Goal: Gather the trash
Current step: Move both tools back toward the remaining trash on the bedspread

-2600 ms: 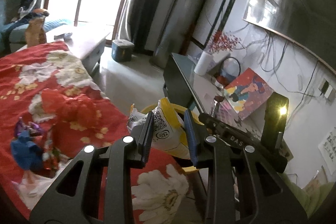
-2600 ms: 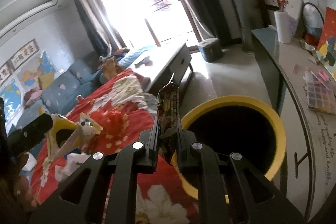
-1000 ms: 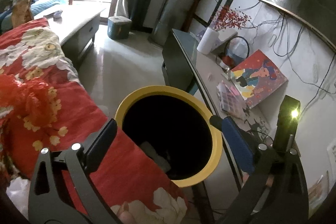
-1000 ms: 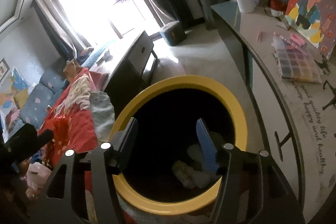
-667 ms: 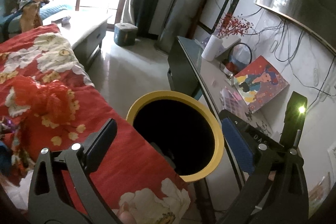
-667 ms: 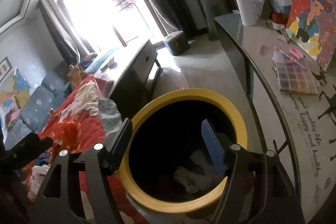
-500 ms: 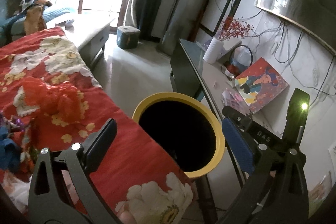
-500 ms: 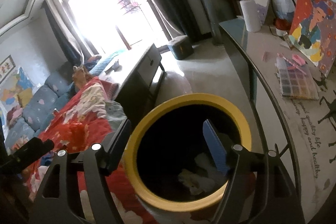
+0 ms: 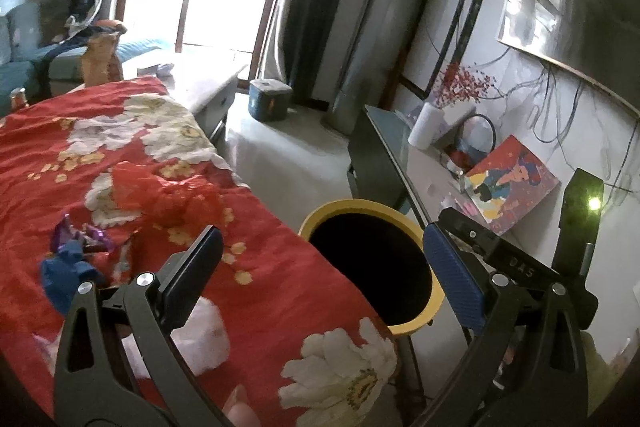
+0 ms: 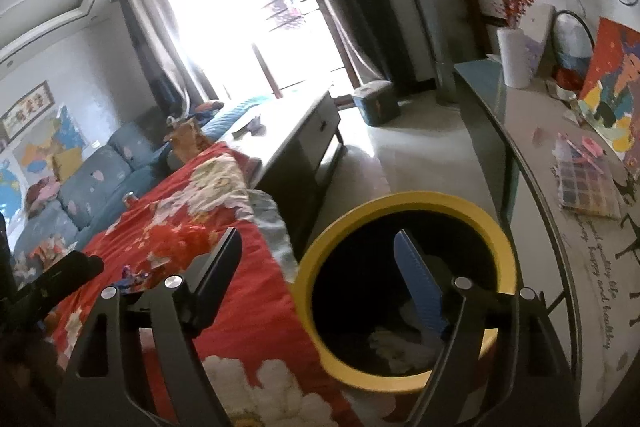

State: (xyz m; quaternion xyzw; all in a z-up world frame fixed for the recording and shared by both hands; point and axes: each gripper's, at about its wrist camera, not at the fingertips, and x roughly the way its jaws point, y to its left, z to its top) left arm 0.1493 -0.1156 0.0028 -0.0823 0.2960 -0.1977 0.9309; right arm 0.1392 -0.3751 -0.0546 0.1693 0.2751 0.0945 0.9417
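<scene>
Colours I see around the bin.
Bin [image 10: 404,199]: yellow rim, black inside. Blanket [image 9: 280,291]: red with white flowers. Wrappers [image 9: 68,263]: blue and purple. Sofa [image 10: 92,183]: blue.

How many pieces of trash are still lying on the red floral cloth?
4, at least: a red crumpled bag, a purple wrapper, a blue wrapper and a white tissue behind the left gripper. More may be hidden.

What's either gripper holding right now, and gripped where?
Nothing. The left gripper and the right gripper are both open with nothing between their fingers; wrappers lie inside the yellow bin.
</scene>
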